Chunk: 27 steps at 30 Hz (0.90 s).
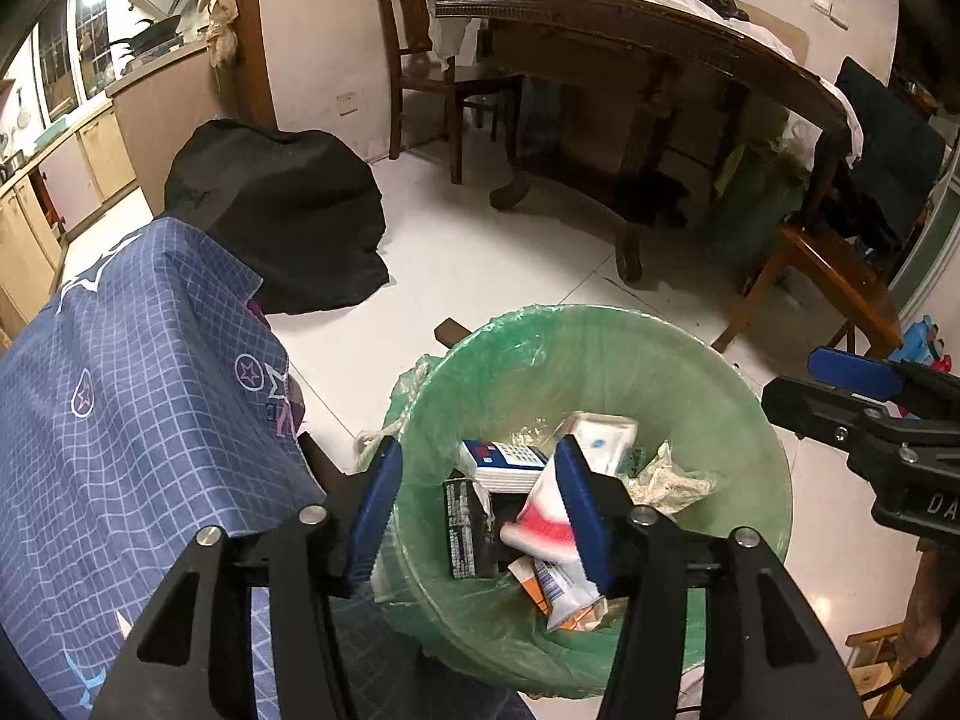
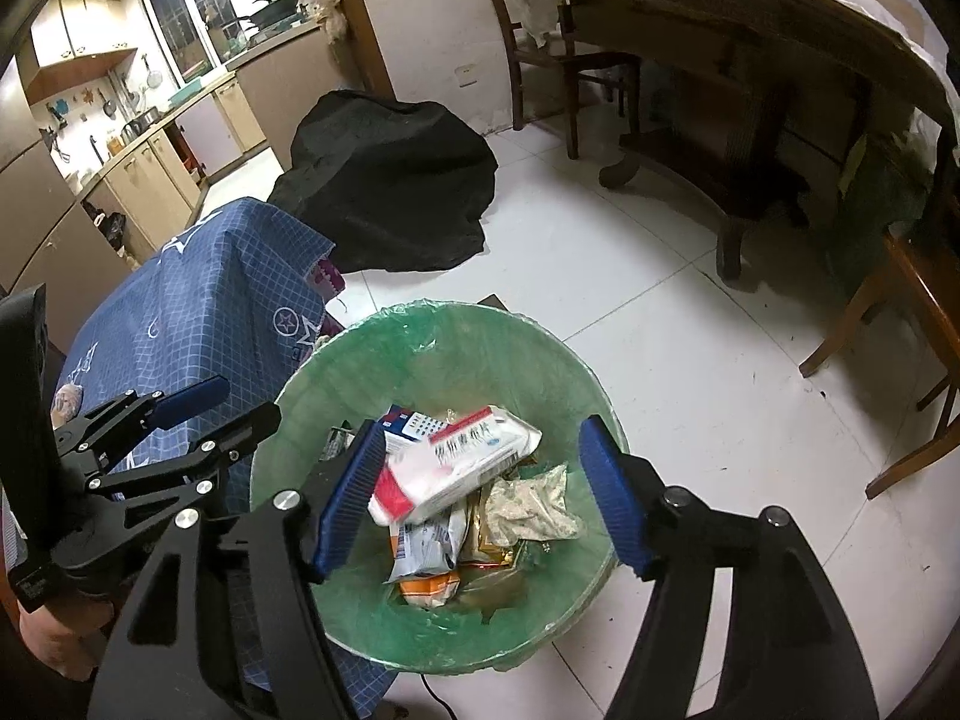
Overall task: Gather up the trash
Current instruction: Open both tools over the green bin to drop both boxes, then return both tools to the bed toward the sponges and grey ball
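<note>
A bin with a green bag liner (image 1: 600, 315) (image 2: 450, 306) stands on the white tiles below both grippers. It holds several pieces of trash: a blue-and-white box (image 1: 504, 462) (image 2: 411, 423), a black box (image 1: 465, 534) and a crumpled wrapper (image 1: 666, 474) (image 2: 534, 504). My left gripper (image 1: 478, 445) (image 2: 240, 399) hangs over the bin's left side with its jaws apart; a blurred red-and-white packet (image 1: 537, 522) lies loose by its right pad. My right gripper (image 2: 483, 426) (image 1: 804, 378) is open over the bin. A blurred white-and-red medicine box (image 2: 456, 462) lies near its left pad, clear of the right one.
A blue grid-patterned cloth (image 1: 132, 390) (image 2: 198, 312) covers something right beside the bin on the left. Behind it lies a black cover (image 1: 282, 210) (image 2: 390, 180). A wooden table (image 1: 660, 30) stands beyond the bin, and a wooden chair (image 1: 828, 282) to the right. White tile floor lies between.
</note>
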{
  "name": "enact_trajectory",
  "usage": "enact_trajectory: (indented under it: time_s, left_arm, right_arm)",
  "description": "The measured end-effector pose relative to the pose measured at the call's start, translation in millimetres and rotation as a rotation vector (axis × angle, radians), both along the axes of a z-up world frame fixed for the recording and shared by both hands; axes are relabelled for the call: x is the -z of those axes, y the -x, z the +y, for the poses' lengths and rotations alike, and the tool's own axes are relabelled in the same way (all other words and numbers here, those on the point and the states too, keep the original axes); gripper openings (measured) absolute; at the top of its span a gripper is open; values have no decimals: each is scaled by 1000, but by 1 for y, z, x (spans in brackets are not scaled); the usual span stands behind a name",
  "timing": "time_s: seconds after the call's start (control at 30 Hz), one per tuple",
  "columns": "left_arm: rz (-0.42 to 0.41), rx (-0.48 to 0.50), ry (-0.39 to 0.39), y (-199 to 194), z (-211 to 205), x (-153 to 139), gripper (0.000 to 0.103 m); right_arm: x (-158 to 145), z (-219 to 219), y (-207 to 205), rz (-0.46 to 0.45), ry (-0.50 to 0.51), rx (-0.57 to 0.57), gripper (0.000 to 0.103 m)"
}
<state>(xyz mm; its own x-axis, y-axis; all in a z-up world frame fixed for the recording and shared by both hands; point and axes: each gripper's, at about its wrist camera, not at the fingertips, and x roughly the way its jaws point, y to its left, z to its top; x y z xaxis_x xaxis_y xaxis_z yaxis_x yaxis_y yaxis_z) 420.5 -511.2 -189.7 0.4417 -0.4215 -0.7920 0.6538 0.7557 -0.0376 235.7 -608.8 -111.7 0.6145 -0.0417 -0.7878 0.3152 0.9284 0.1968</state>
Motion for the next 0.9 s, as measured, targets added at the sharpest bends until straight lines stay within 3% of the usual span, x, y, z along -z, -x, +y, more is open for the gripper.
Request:
enact_trajectory:
  time_s: [0.23,0.9]
  left_arm:
    - [-9,2,-4,1,-2,-1,62]
    - [-37,-3,1,13,11,-19,63]
  right_arm:
    - [-2,1,3,-13,2,4,66]
    - [-17,17,13,-48,25,1,76]
